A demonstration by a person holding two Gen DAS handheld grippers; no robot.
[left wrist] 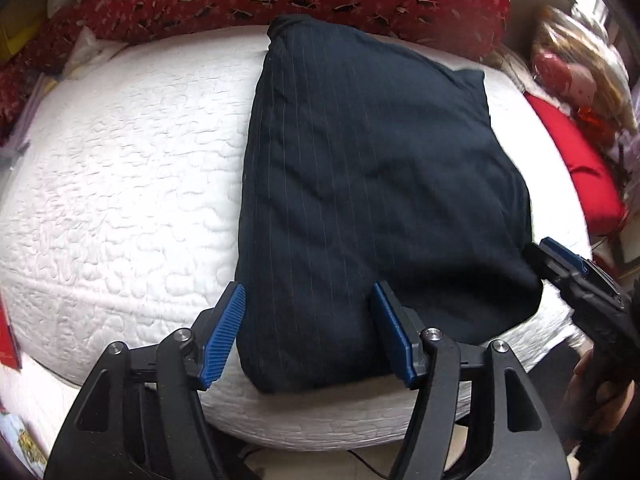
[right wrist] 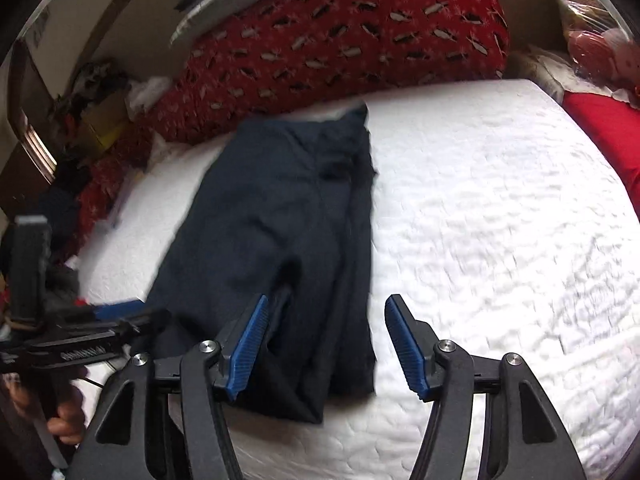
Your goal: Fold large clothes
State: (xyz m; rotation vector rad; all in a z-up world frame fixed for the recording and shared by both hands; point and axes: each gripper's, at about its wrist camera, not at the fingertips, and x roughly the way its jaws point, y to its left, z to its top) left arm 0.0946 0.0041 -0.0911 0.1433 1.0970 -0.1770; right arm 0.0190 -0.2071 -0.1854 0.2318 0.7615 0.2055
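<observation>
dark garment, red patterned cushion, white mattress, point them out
dark garment (left wrist: 360, 184), left wrist view, middle of the cloth
red patterned cushion (right wrist: 360, 32), right wrist view, its front face
white mattress (left wrist: 120, 184), left wrist view, bare quilted top

I get bright daylight, glaring off the white mattress (right wrist: 500, 220). Both views bend at the edges. The right view smears with motion.

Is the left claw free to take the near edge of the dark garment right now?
Probably yes. The left claw is open and empty, its blue fingers straddling the near left edge of the dark garment on the white mattress, with nothing in between.
</observation>
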